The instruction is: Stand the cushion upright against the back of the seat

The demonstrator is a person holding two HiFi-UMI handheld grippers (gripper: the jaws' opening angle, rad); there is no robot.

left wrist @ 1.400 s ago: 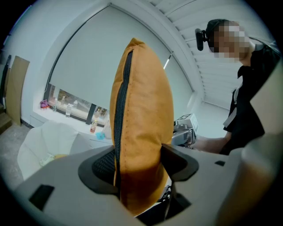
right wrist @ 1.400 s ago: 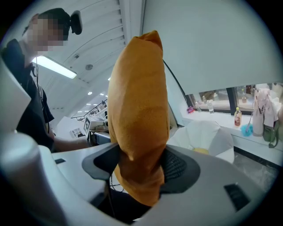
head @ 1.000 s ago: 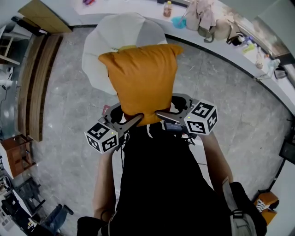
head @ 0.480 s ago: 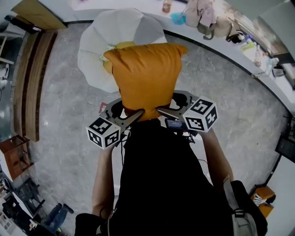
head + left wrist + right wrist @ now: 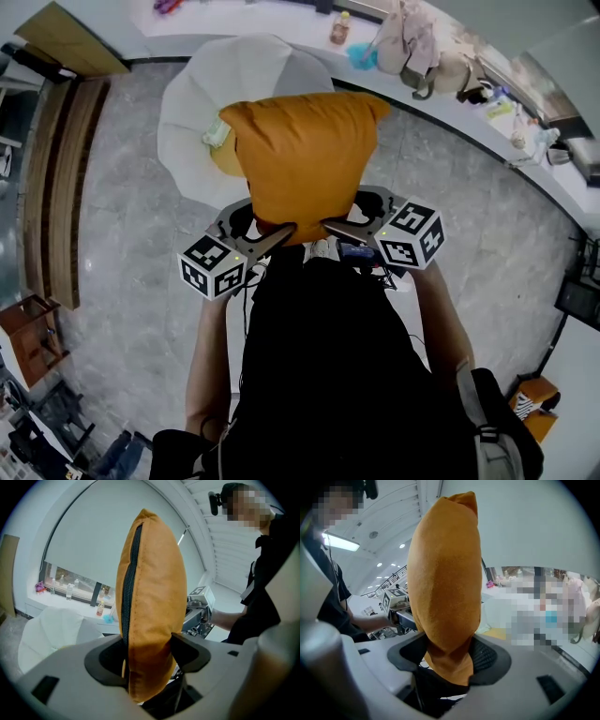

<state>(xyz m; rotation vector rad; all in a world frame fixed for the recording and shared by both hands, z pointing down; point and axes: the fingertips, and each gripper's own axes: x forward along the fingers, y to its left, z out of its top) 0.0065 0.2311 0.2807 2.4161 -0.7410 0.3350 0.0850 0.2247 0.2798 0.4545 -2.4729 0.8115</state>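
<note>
An orange cushion hangs upright in the air, held by its lower edge between both grippers. My left gripper is shut on its lower left corner, and the zip seam runs up past the jaws in the left gripper view, where the cushion fills the middle. My right gripper is shut on the lower right corner; the cushion bulges above those jaws. Beyond it stands a white petal-shaped seat, partly hidden by the cushion. A yellow cushion lies on that seat.
A curved white counter runs behind the seat, with a bottle and bags on it. Wood panels line the left side. Grey stone floor surrounds the seat. The person's black torso fills the lower head view.
Both grippers have carried the orange cushion forward, nearer the white seat and the counter. The cushion now covers more of the seat. Both grips are unchanged.
</note>
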